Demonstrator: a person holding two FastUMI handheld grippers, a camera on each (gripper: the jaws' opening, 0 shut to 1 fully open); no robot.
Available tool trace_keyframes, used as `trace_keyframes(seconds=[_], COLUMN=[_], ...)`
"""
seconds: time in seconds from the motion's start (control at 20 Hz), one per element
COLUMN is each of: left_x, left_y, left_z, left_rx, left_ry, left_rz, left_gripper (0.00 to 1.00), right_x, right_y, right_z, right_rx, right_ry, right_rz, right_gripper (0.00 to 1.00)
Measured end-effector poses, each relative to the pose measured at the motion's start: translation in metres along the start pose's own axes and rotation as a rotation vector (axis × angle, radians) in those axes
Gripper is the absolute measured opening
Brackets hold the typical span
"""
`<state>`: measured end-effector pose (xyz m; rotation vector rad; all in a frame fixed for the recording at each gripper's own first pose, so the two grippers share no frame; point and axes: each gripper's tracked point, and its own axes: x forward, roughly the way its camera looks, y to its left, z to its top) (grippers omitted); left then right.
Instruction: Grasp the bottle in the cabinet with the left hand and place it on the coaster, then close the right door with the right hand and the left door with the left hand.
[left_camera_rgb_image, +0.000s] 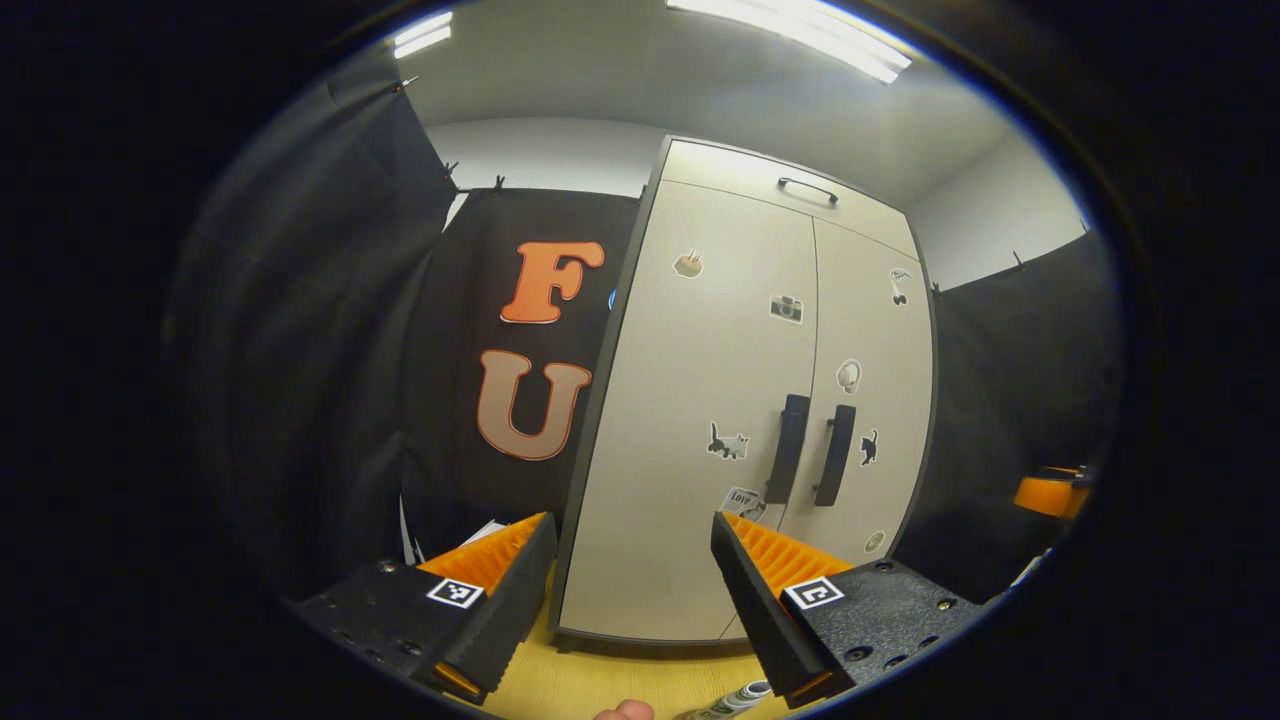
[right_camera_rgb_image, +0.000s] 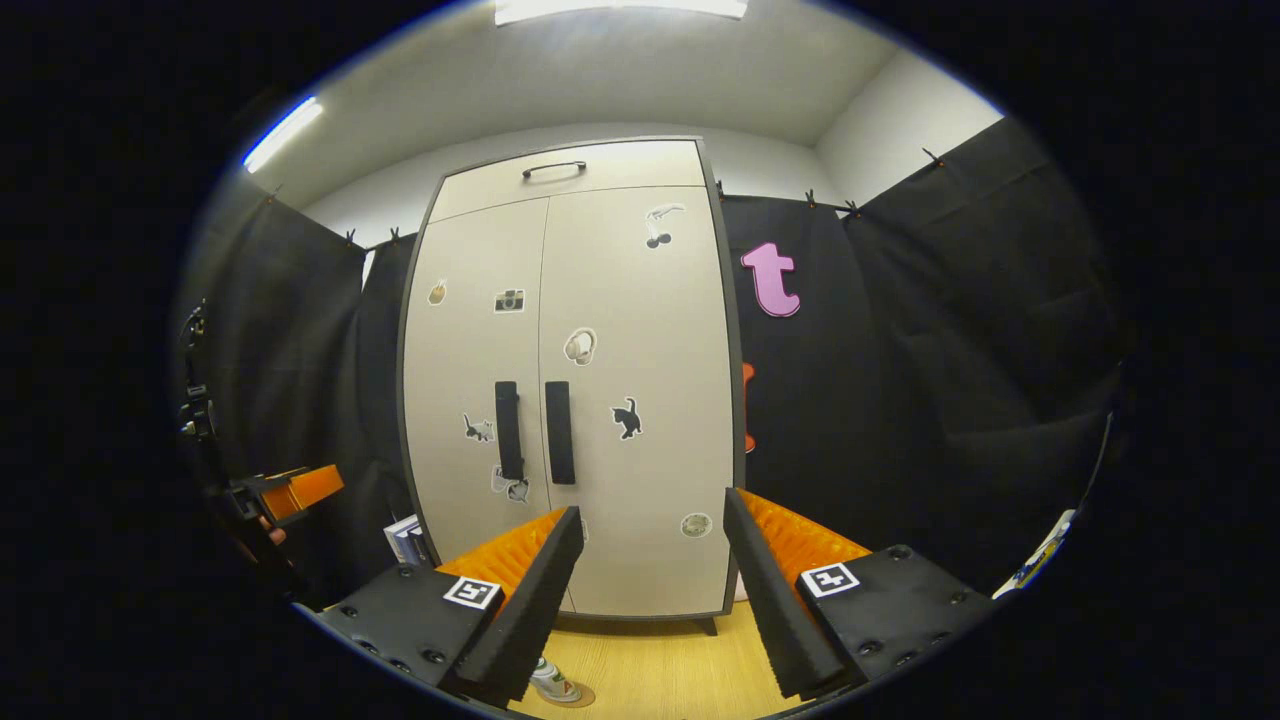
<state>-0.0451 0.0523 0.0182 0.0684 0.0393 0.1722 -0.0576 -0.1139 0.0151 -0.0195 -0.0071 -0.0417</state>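
Facing shut cabinet, both claws open

Cabinet (left_camera_rgb_image: 700, 420) w/ both doors closed. Wooden worktop (right_camera_rgb_image: 660, 680) under it. Left claw (left_camera_rgb_image: 625, 590) and right claw (right_camera_rgb_image: 650, 600) gape, empty. Right gripper view: bottle (right_camera_rgb_image: 553, 683) on coaster (right_camera_rgb_image: 580, 694), bottom edge.

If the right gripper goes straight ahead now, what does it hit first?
Most likely the cabinet's right door, which is shut and lies straight ahead of the open right gripper, low down, right of the handles. Nothing shows in between, though depth is hard to judge.
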Motion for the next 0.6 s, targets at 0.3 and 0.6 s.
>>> trace_keyframes(seconds=[0.3, 0.6], left_x=[0.002, 0.001], left_y=[-0.007, -0.013], left_z=[0.009, 0.01], left_rx=[0.029, 0.039], left_ry=[-0.021, -0.021], left_rz=[-0.011, -0.026], left_gripper=[0.99, 0.94], right_x=[0.004, 0.005], right_y=[0.0, 0.0], right_z=[0.001, 0.0], right_rx=[-0.001, 0.002], right_ry=[-0.012, -0.016], right_rz=[0.002, 0.003], right_gripper=[0.94, 0.94])
